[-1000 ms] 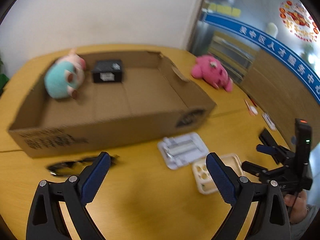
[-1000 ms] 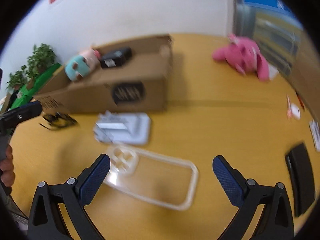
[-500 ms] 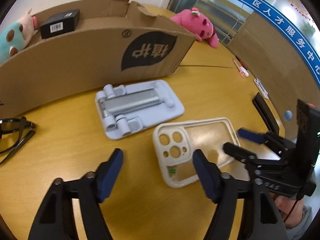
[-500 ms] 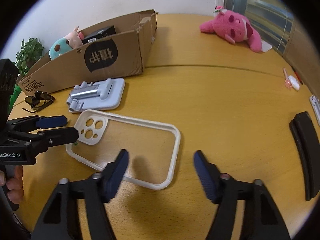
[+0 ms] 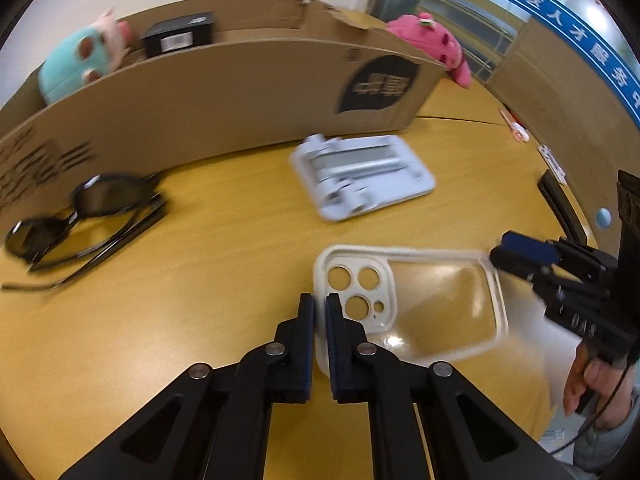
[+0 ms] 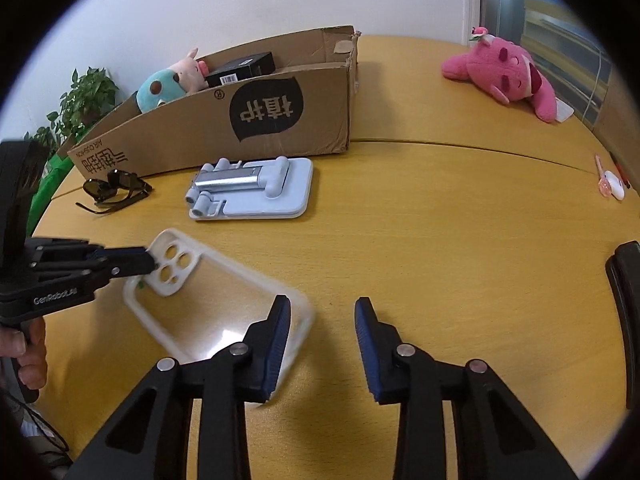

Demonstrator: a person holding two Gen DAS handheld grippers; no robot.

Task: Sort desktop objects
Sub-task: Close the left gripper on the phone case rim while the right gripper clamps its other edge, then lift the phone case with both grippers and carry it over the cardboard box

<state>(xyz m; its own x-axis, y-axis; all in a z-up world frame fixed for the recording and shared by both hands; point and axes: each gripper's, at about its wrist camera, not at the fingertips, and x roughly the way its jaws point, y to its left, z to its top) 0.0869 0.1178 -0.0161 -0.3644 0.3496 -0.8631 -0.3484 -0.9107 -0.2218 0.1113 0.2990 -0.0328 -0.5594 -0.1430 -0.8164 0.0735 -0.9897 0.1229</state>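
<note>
My left gripper is shut on the camera-end edge of a white phone case with a clear back; the case looks lifted and tilted off the yellow table. In the right wrist view the case lies left of my right gripper, which is open, its left finger beside the case's near corner. A grey phone stand, black sunglasses and a pink plush lie on the table. The cardboard box holds a teal plush and a black box.
A black flat object lies at the table's right edge. A small pink-and-white item sits far right. A green plant stands behind the box's left end. The box wall stands just behind the sunglasses and the stand.
My left gripper has closed from open onto the phone case's edge. My right gripper has narrowed but stays open, and has come close to the case's other end.
</note>
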